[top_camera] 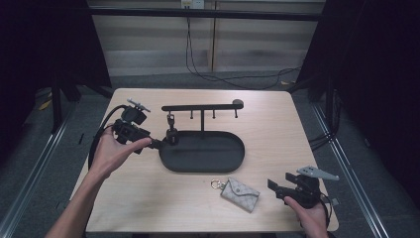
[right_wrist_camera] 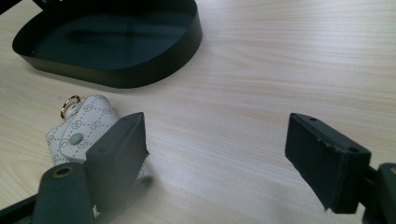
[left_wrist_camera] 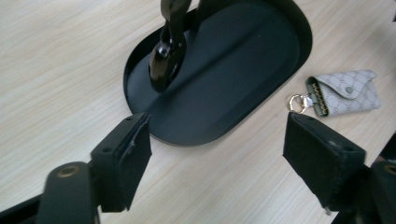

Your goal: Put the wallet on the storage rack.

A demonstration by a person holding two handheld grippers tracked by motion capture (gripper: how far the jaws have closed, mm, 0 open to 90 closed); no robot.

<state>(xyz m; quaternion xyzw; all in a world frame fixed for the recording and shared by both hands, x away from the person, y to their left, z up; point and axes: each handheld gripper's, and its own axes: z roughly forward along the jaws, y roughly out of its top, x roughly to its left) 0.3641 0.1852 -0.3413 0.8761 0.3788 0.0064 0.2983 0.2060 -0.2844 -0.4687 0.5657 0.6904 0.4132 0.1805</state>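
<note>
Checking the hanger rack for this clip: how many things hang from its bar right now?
1. A dark key fob hangs from the leftmost hook of the rack, over the tray's left end. The other three hooks look bare. The patterned key pouch lies on the table.

In the high view, the pale wooden table (top_camera: 277, 129) is evenly lit from above, while the left and right edges of the frame are lost in near blackness. Soft, short shadows are cast beside the black oval tray (top_camera: 233, 158). The whole picture is slightly soft and grainy. In the left gripper view, a sharp glint is seen on the glossy black hanging piece (left_wrist_camera: 163, 65) at the upper centre, and the near jaws at the bottom are rendered blurred. In the right gripper view, a dull sheen is shown across the tray floor at the upper left.
</note>
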